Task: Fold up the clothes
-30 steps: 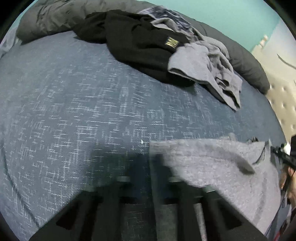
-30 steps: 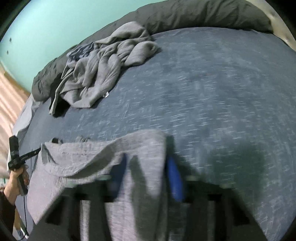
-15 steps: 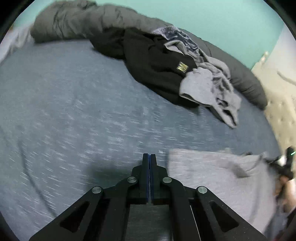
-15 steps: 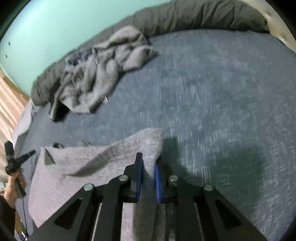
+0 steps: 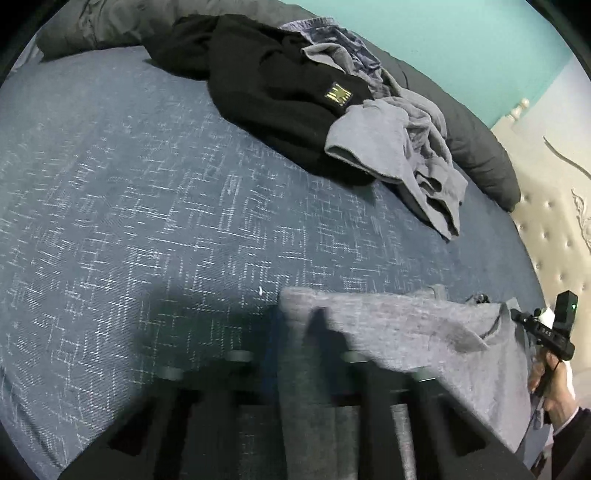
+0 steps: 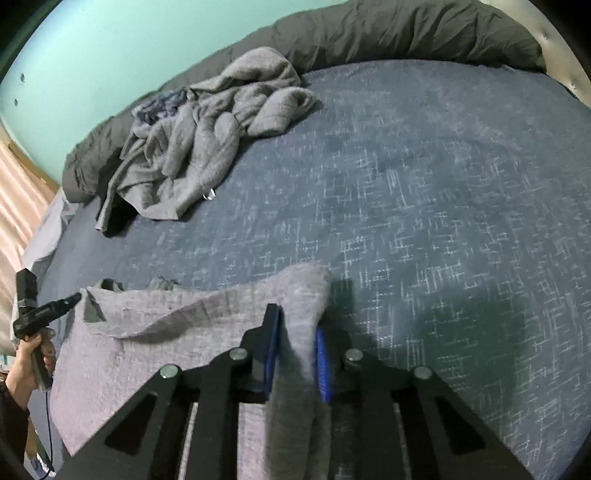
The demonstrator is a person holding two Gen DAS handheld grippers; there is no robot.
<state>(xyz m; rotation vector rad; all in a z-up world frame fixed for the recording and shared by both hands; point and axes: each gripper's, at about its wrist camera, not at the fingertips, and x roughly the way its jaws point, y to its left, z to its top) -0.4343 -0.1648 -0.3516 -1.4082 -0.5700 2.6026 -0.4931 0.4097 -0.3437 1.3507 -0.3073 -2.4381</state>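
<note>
A grey garment [image 5: 424, 332] lies flat on the blue bed cover [image 5: 147, 184], near its front edge. My left gripper [image 5: 297, 328] is blurred. A strip of the garment's corner runs between its fingers, and it looks shut on that cloth. My right gripper [image 6: 297, 332] is shut on the opposite corner of the grey garment [image 6: 166, 332], with cloth bunched between its blue pads [image 6: 275, 343]. Each wrist view also shows the other hand-held gripper at the garment's far corner, gripped by a hand [image 5: 554, 380].
A heap of loose clothes lies at the back of the bed: a black garment [image 5: 277, 92] and grey ones [image 6: 207, 147]. A dark rolled duvet [image 6: 369, 33] runs along the teal wall. A tufted headboard [image 5: 554, 221] stands at one side.
Half a second ago the left gripper was shut on nothing, just left of the garment; now the corner sits between its fingers. The right gripper's pads have drawn closer on the cloth.
</note>
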